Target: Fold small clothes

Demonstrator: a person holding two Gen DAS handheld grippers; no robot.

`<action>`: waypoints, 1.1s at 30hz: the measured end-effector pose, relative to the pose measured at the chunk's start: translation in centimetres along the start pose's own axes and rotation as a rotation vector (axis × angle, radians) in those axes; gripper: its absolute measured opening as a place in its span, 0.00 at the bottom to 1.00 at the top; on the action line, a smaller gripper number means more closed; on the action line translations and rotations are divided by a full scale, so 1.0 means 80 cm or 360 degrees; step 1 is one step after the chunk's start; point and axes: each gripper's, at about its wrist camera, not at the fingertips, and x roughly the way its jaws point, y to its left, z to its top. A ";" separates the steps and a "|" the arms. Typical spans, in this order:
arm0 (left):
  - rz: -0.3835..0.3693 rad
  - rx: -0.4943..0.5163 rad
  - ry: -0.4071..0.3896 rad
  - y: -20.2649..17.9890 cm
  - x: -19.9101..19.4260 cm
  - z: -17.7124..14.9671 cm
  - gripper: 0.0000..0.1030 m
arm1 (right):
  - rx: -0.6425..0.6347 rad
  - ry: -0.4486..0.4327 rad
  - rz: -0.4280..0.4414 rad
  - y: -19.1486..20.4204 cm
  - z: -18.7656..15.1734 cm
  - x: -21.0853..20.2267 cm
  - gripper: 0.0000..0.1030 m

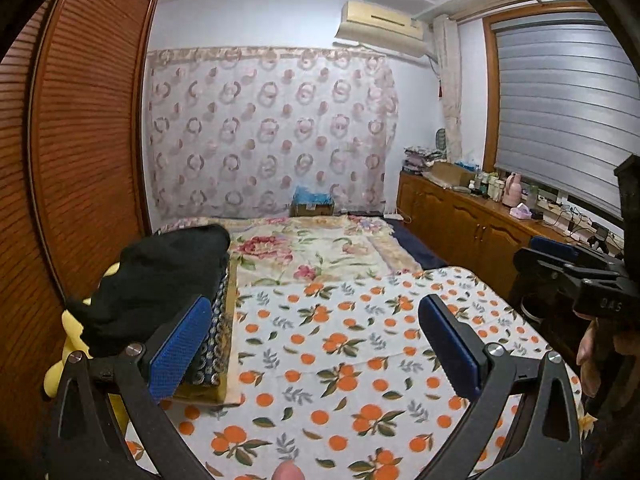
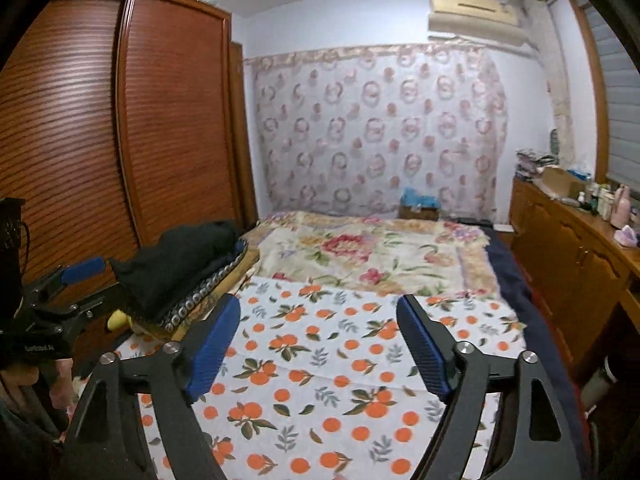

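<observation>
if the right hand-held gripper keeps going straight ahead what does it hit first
Probably the white orange-printed cloth on the bed: the open right hand-held gripper points low across it, nothing nearer between. Depth is unclear.

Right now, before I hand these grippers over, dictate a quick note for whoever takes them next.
Left gripper: jaws open, empty, held above the orange-print cloth.
Right gripper: jaws open, empty, above the same cloth.
Clothes: black garment lies bunched on a stack of folded fabric at the left edge of the bed, beside something yellow.
Done: no folded small garment visible on the cloth.
Left: probably pull the black garment onto the cloth, flatten it, fold it.
</observation>
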 end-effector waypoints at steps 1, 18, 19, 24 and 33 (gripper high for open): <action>0.0000 0.0000 -0.0006 -0.004 -0.002 0.004 1.00 | 0.0005 -0.0015 -0.0019 0.000 0.001 -0.009 0.83; 0.0036 0.0043 -0.0018 -0.042 -0.015 0.024 1.00 | 0.0075 -0.0114 -0.0172 0.018 -0.020 -0.055 0.84; 0.0035 0.0039 -0.0015 -0.041 -0.014 0.024 1.00 | 0.0076 -0.0113 -0.0171 0.019 -0.020 -0.055 0.84; 0.0034 0.0029 -0.0002 -0.039 -0.012 0.022 1.00 | 0.0082 -0.0116 -0.0172 0.011 -0.020 -0.060 0.84; 0.0034 0.0028 -0.0002 -0.038 -0.011 0.022 1.00 | 0.0066 -0.0122 -0.0162 0.000 -0.019 -0.061 0.84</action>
